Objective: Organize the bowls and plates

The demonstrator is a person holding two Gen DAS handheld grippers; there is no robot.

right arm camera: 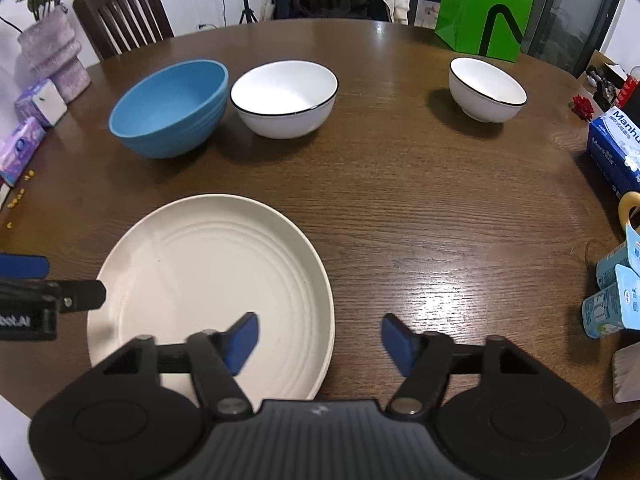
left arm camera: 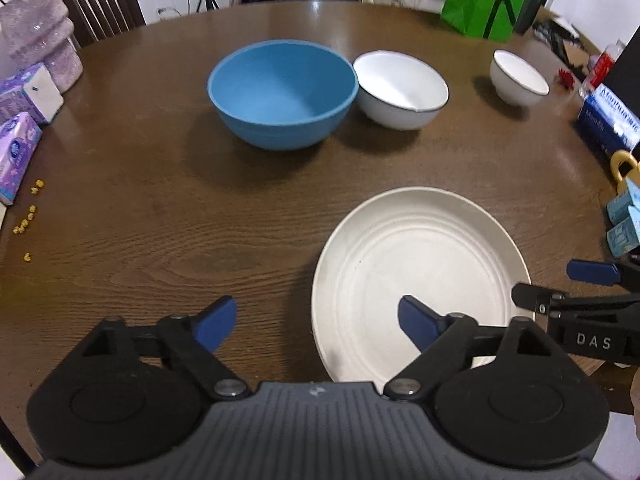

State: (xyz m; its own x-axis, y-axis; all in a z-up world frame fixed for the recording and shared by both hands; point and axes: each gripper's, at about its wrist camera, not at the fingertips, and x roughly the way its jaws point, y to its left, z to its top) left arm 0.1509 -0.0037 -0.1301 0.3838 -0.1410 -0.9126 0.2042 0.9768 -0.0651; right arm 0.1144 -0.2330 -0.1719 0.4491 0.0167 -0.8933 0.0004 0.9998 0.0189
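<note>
A cream ribbed plate point(left arm camera: 416, 276) point(right arm camera: 208, 280) lies on the brown round table near the front edge. A blue bowl point(left arm camera: 282, 92) point(right arm camera: 170, 108) stands further back, touching a white bowl with a black rim point(left arm camera: 400, 88) point(right arm camera: 284, 98). A smaller white bowl point(left arm camera: 518, 76) point(right arm camera: 486, 88) stands apart at the far right. My left gripper point(left arm camera: 316, 326) is open and empty, its right finger above the plate's left part. My right gripper point(right arm camera: 318, 340) is open and empty, its left finger above the plate's right part. Each gripper's fingers show at the edge of the other's view.
Purple tissue packs point(left arm camera: 16, 156) and a purple vase point(right arm camera: 52, 56) stand at the left edge. A green bag point(right arm camera: 486, 8) stands at the back. A blue tissue box point(right arm camera: 614, 148), a yellow padlock point(left arm camera: 624, 170) and small cartons point(right arm camera: 614, 300) crowd the right edge. A chair point(right arm camera: 120, 12) stands behind.
</note>
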